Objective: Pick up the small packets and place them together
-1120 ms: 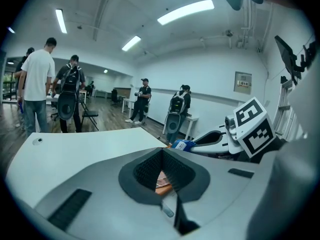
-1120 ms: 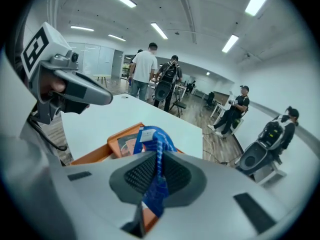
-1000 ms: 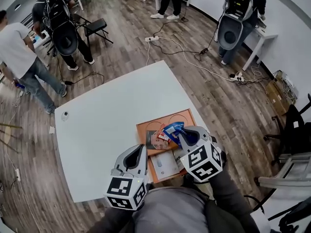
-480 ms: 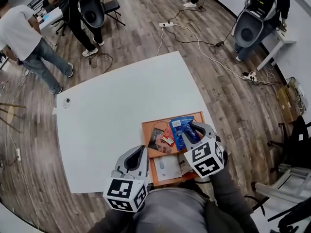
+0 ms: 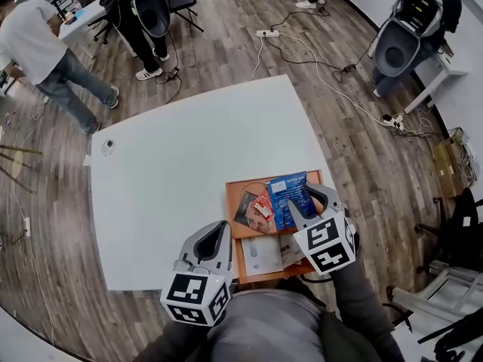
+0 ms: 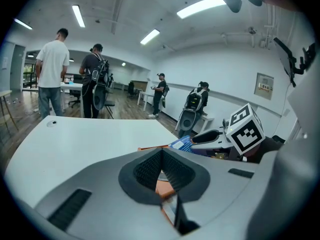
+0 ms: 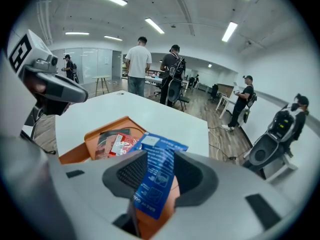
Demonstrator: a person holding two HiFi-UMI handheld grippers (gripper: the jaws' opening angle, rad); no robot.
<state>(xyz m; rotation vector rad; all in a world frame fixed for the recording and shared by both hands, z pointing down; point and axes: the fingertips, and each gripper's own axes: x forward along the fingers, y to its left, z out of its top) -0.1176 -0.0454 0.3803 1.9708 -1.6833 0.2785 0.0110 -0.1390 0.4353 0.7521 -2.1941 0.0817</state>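
Placing step: right gripper [image 5: 315, 198] jaws just opening, blue packet [image 5: 285, 200] loose between them, beside red packet [image 5: 263, 204]. Left gripper [image 5: 217, 232] closed, empty. Next: withdraw clear.

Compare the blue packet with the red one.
The blue packet is larger than the red packet. The blue packet stands between the right gripper's jaws, which have just been opening; the red packet lies clear of them. Both are flat, over the orange tray.

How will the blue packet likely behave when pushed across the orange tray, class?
The blue packet looks thin and flat, so probably light and floppy. Its smooth film may slide easily on the orange tray.
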